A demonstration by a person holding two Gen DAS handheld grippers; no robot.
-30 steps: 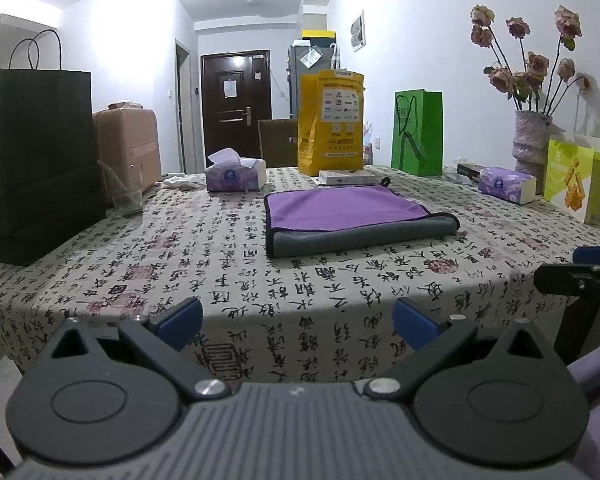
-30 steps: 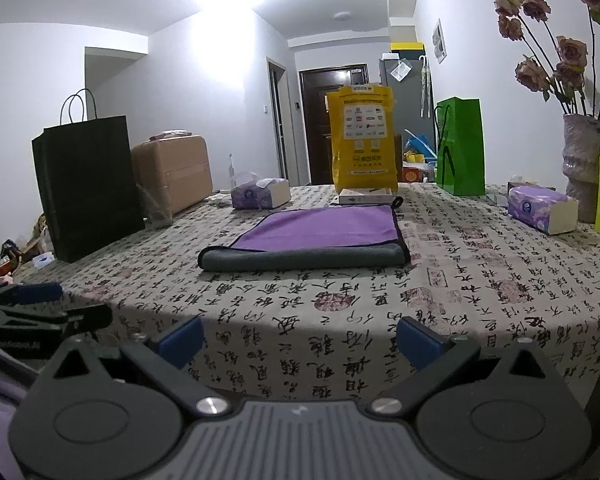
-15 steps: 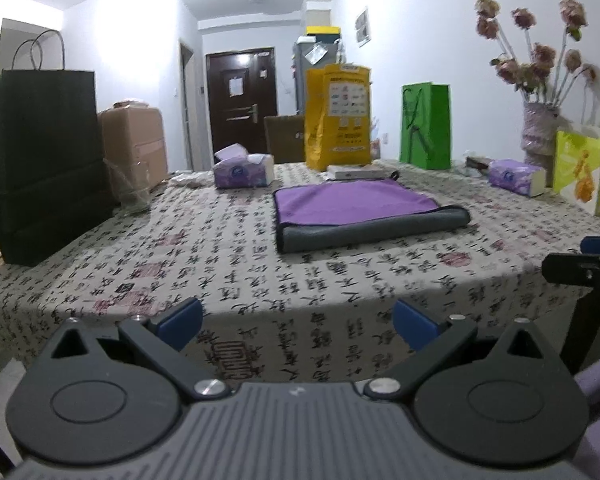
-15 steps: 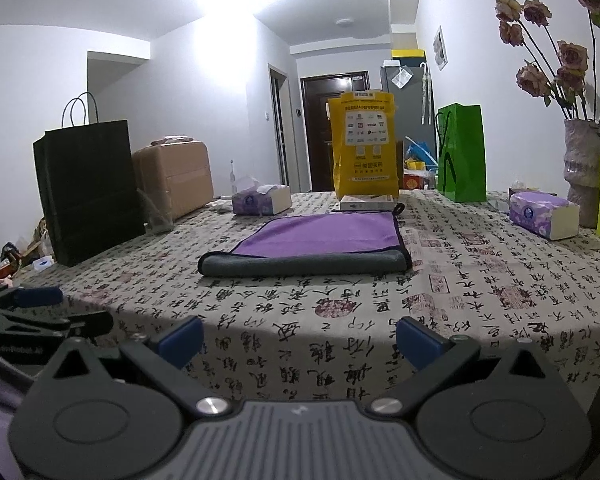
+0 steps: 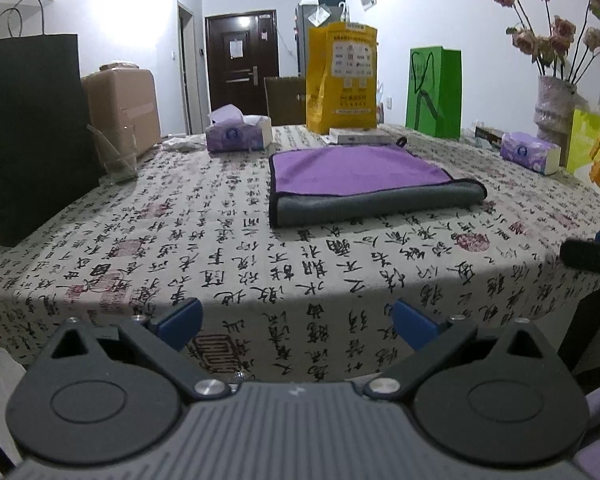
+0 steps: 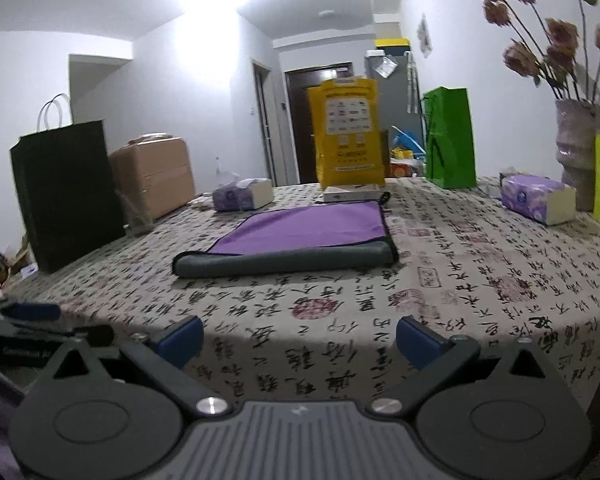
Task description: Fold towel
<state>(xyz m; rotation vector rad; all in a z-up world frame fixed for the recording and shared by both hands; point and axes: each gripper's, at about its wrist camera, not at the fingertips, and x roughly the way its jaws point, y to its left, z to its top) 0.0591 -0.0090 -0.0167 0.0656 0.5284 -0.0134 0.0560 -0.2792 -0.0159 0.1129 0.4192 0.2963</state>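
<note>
A purple towel [image 5: 356, 168] with a grey underside lies folded on the patterned tablecloth [image 5: 220, 248], its grey rolled edge toward me; it also shows in the right wrist view [image 6: 300, 228]. My left gripper [image 5: 296, 318] is open and empty, held off the table's near edge, well short of the towel. My right gripper [image 6: 298, 338] is open and empty too, at the near edge. The right gripper shows at the right edge of the left wrist view [image 5: 592, 252], and the left gripper at the left edge of the right wrist view [image 6: 32, 328].
A black paper bag [image 5: 28, 132] and a brown suitcase [image 5: 120, 112] stand at the left. Two tissue packs [image 5: 236, 134] [image 5: 530, 152], a yellow bag [image 5: 342, 80], a green bag [image 5: 434, 92], a flower vase [image 5: 554, 104] and a glass [image 5: 116, 160] ring the table.
Both grippers have drawn back from the table and shifted a little; the towel has not moved. Both stay open and empty.
</note>
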